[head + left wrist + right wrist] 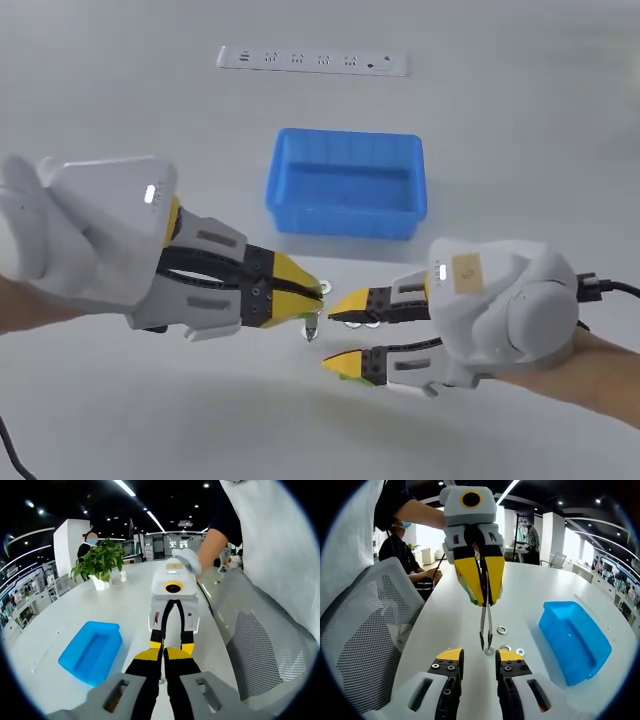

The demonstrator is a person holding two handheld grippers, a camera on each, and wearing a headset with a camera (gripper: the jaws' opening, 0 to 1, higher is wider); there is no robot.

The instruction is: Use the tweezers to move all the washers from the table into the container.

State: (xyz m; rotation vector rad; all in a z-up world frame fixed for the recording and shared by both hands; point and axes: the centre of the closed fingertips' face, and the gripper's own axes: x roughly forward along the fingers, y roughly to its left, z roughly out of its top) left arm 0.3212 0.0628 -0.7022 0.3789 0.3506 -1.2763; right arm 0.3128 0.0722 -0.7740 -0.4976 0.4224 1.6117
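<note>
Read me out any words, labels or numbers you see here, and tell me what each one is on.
Nothing reads clearly.
Power strip: marks too small to read.
Tan sticker on the right gripper: blurred.
Lit sign in the background: characters too blurred to read.

No text, number or brand can be read. A tan sticker (465, 272) on the white housing of the right gripper (328, 337) carries a small dark mark, too blurred to make out. In the left gripper view, a lit sign (176, 544) far back in the room shows pale characters that are too small to tell. The white power strip (313, 61) near the bench's far edge has only tiny illegible specks beside its sockets.
</note>
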